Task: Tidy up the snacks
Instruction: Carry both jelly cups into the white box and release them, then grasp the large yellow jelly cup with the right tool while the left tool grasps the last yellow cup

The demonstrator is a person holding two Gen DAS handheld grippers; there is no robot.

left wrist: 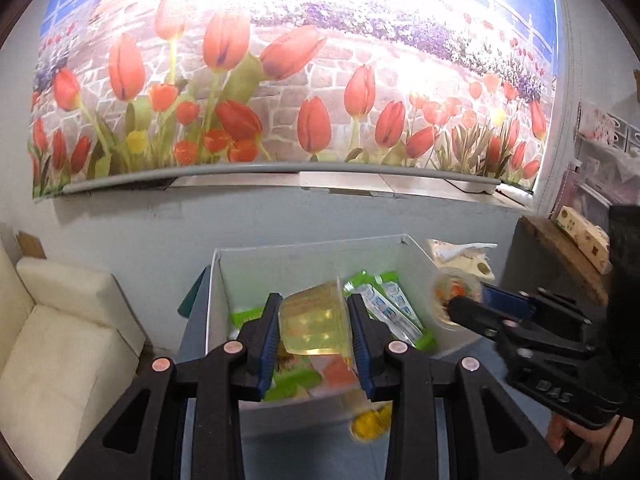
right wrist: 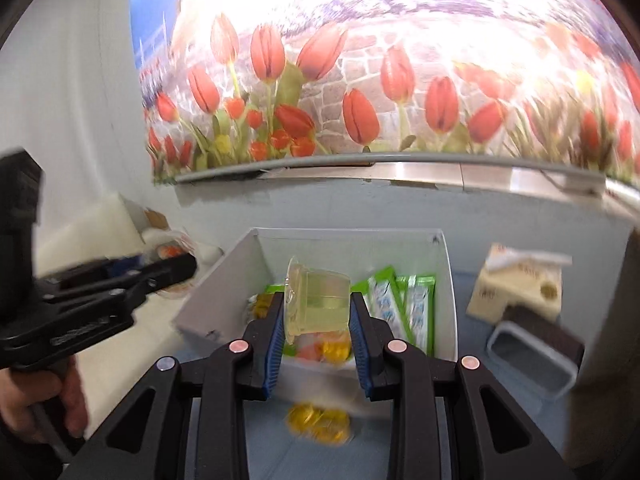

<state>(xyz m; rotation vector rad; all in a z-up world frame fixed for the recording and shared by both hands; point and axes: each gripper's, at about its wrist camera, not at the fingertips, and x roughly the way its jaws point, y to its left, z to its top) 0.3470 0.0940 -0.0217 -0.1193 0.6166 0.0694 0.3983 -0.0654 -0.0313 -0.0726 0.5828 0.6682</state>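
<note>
My left gripper point(left wrist: 314, 316) is shut on a clear jelly cup point(left wrist: 312, 322) of yellow-green jelly, held on its side above the white box point(left wrist: 224, 280). My right gripper point(right wrist: 316, 312) is shut on a like jelly cup point(right wrist: 316, 300), also above the white box point(right wrist: 446, 280). The box holds green-and-white snack bars point(left wrist: 394, 308) point(right wrist: 400, 308) and orange and yellow jelly cups point(right wrist: 326, 348). A yellow jelly cup point(left wrist: 370, 424) point(right wrist: 318, 424) lies on the blue surface in front of the box. The right gripper shows at the right in the left wrist view point(left wrist: 464, 300).
A tissue box point(right wrist: 516, 284) and a grey lidded container point(right wrist: 532, 360) stand right of the white box. A cream sofa point(left wrist: 60, 340) is at the left. A tulip-print blind covers the wall behind. A wooden shelf point(left wrist: 568, 248) with a carton is at the far right.
</note>
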